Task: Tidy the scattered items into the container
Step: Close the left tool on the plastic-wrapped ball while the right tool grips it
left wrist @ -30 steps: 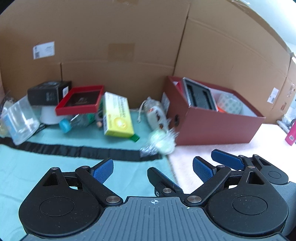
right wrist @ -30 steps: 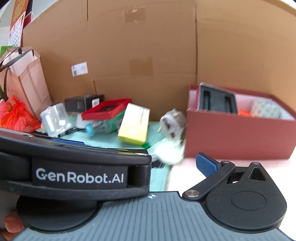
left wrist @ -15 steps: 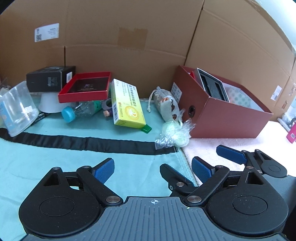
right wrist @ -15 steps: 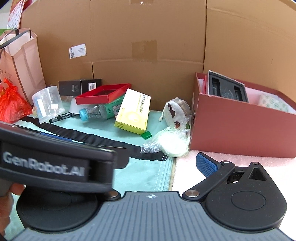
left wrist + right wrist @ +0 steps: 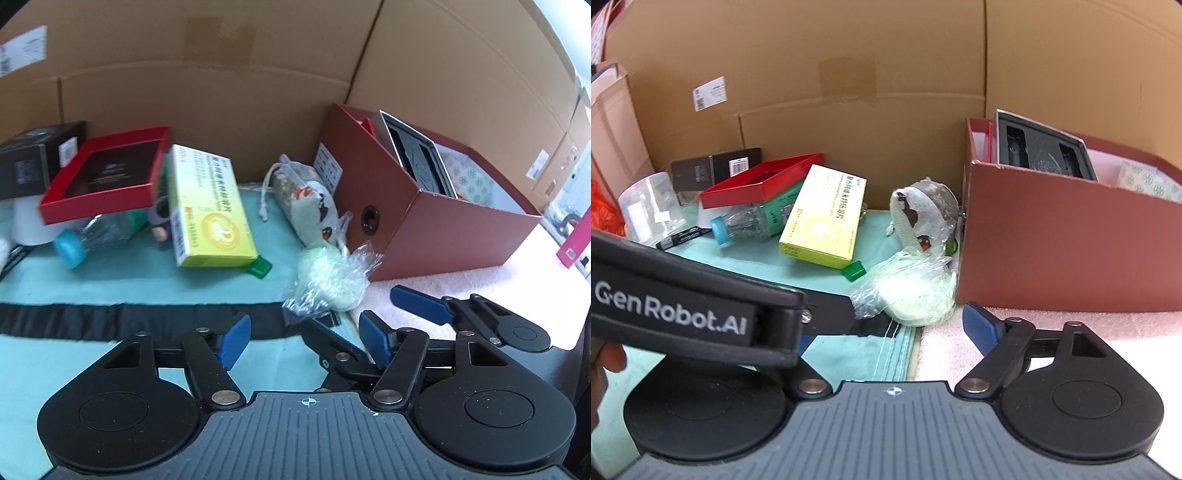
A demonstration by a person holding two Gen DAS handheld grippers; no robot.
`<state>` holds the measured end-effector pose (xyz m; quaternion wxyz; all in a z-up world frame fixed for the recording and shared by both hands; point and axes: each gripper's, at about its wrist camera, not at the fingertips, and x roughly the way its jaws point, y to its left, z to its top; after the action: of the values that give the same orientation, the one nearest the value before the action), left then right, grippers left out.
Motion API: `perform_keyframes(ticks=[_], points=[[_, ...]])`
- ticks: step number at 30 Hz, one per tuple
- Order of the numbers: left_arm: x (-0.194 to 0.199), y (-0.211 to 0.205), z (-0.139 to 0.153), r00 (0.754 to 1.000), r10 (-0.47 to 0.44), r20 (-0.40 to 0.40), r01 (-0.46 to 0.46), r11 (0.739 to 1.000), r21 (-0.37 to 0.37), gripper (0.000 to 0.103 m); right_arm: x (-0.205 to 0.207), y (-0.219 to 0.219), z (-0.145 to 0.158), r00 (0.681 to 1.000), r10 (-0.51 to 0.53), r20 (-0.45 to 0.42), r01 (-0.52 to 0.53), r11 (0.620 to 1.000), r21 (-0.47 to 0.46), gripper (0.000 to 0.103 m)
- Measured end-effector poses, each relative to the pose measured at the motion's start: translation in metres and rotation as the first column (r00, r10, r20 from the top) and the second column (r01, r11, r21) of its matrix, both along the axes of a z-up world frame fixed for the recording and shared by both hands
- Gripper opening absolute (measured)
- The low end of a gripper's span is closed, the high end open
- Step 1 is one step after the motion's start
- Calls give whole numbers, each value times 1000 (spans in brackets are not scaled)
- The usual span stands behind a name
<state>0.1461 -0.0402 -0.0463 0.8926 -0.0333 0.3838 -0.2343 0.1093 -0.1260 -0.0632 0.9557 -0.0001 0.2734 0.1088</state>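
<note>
— Spotted any risk around the wrapped green ball (image 5: 912, 295)?

— Plenty. Lay near the middle of the bench (image 5: 92, 280), touching the near corner of the red box (image 5: 1071, 240), with loose clear film flaring off both sides. Might have pinched only that film and slipped free on the lift. Might also have clipped the box wall on the way in, given so little room beside it.

— And between the two tools?

— Crowded. Found the left hand-held gripper (image 5: 304, 339) and the right hand-held gripper (image 5: 890, 328) side by side, pointed at the same ball; could easily have knocked together.

— Grasping anything?

— Nothing. Both released, jaws spread wide, empty.

— Counted the rest?

— Toward the back edge of the bench: one yellow carton (image 5: 207, 210), one drawstring pouch (image 5: 306, 199), one blue-capped bottle (image 5: 746, 225), one red tray (image 5: 107, 173) propped on that bottle, one black carton (image 5: 33, 158), one clear cup (image 5: 650, 210), one marker (image 5: 683, 236), one small green block (image 5: 260, 266).

— Inside the box?

— One black insert (image 5: 1041, 151), one patterned packet (image 5: 1145, 182). Could not tell beyond that.
</note>
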Motion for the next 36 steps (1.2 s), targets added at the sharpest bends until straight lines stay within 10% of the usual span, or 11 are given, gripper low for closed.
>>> perform_keyframes(ticks=[21,36], points=[[44,-28,-22,995,-60,-86,60,998,-6,40,32,-16,-13,995,-33,-94,45,990,135,67],[28,-27,-16,997,-46,-65,48,998,35,37,14,4,-9,998,41,-51,-38,998,44,41]])
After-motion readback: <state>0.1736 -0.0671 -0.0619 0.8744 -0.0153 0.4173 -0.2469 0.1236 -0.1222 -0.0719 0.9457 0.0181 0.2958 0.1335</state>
